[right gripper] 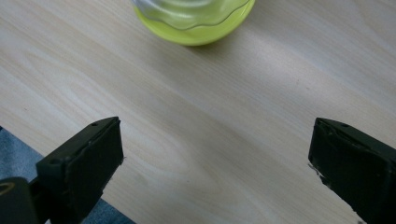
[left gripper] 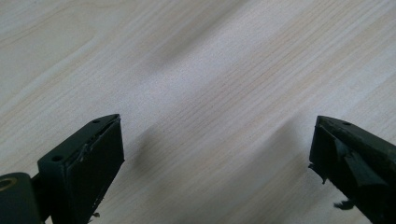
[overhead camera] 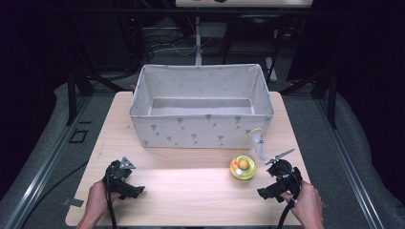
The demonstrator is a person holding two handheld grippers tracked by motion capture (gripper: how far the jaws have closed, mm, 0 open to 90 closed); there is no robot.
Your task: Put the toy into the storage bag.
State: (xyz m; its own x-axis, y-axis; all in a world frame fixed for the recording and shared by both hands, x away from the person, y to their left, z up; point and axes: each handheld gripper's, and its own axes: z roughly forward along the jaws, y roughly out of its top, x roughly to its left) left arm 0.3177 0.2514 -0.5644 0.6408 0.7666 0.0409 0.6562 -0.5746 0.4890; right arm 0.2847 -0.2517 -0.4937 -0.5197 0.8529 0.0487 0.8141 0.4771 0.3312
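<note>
With its jaws wide and empty, the right hand-held gripper [overhead camera: 278, 168] sits just right of the toy [overhead camera: 243, 167], which rests in front of the bin [overhead camera: 201, 125], and a clumsy pinch on that rounded dome may roll it away

Two black handheld grippers, the left gripper [overhead camera: 121, 177] at lower left of the high view and the right gripper [overhead camera: 280, 179] at lower right, each carry a grey three-cornered plate, a trailing black cable and blocky black jaws with small screw holes.
</note>
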